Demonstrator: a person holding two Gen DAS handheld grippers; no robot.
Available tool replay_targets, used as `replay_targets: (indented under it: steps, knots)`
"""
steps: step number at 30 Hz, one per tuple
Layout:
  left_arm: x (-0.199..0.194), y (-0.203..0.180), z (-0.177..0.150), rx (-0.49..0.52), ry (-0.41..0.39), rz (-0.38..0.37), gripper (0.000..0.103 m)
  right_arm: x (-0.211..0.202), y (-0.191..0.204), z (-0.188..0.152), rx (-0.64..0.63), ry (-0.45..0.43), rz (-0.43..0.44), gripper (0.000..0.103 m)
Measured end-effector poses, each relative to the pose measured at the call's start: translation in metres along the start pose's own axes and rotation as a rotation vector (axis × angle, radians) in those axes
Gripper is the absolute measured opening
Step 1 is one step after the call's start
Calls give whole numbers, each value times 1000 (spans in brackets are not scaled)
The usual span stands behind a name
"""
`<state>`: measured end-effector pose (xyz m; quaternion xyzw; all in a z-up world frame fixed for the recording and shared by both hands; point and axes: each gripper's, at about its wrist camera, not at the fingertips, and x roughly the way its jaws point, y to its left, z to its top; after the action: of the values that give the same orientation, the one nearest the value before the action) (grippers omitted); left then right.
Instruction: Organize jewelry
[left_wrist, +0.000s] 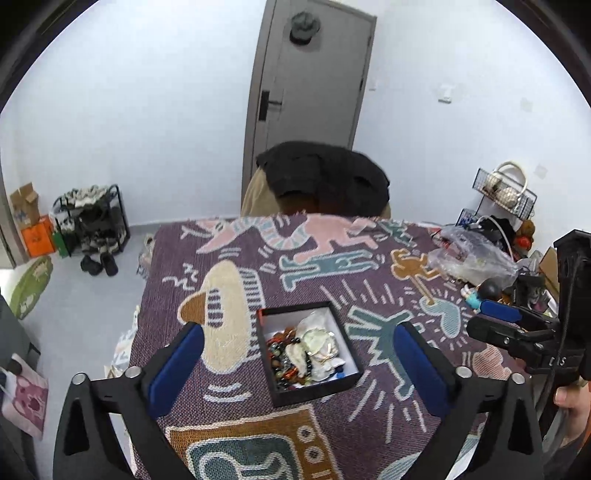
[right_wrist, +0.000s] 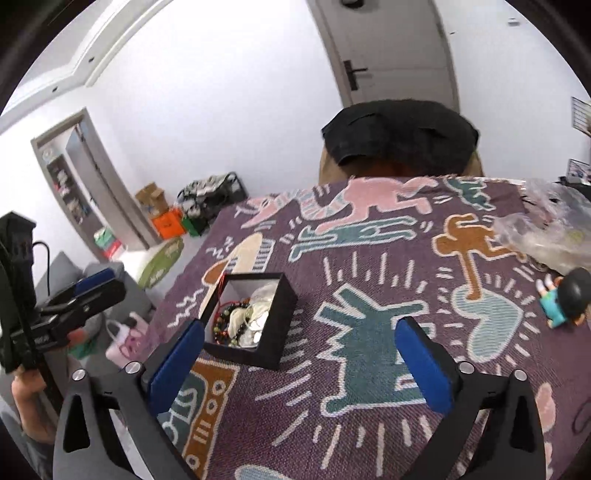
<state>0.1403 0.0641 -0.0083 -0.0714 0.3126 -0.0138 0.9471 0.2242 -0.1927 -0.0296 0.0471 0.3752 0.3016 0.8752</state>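
- Left gripper (left_wrist: 299, 363), left wrist view: jaws spread wide, nothing between the blue pads (left_wrist: 176, 363). It hangs above the patterned cloth (left_wrist: 332, 280) and touches nothing.
- Black jewelry box (left_wrist: 308, 352) sits open on the cloth, framed between the two fingers but below and beyond them, not gripped. White lining visible.
- Box contents: a tangled heap of beaded bracelets (left_wrist: 286, 354) (red, black, amber beads) against the left side, pale crumpled wrappers or pouches (left_wrist: 319, 339) to the right. No piece is separated out.
- Right gripper (left_wrist: 513, 325) enters at the right edge of this view, held by a hand (left_wrist: 570, 402), well apart from the box.
- Clear plastic bag (left_wrist: 469, 254) and a small figurine (left_wrist: 480, 295) lie on the far right of the cloth.
- Right gripper (right_wrist: 299, 363), right wrist view: jaws likewise wide apart and empty, over bare cloth (right_wrist: 369, 266).
- Jewelry box (right_wrist: 251, 321) lies to the left, just beyond the left pad (right_wrist: 177, 363); whether pad and box touch I cannot tell. A red cord (right_wrist: 221, 291) hangs over the box's left wall.
- Left gripper (right_wrist: 70, 306) shows at the left edge, off the table side.
- Progress, judged: sorting looks barely begun or not begun. All jewelry seen is in one heap inside the box, nothing laid out on the cloth, both tools empty. Untangling and arranging remain.
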Motion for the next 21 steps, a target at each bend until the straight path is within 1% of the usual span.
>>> replay_targets:
  steps: [6,10,15,17,21]
  knots:
    - [-22,-15,-2,16,-53,-10,103,-23,-1,-5,13,-46,-22,103]
    - [-44,-26,-7,17,-126,-2,103,-37,0,-11,6,-63,-19,103]
    - [-69,-43,-18,52,-187,0,103,-53,7,-20,-31,-81,-30,103]
    - [-75,-47,-22,66,-201,10,103,-60,11,-24,-54,-90,-41,103]
    - [-84,-54,-32,74,-207,-2,103,-74,15,-31,-58,-107,-40,103]
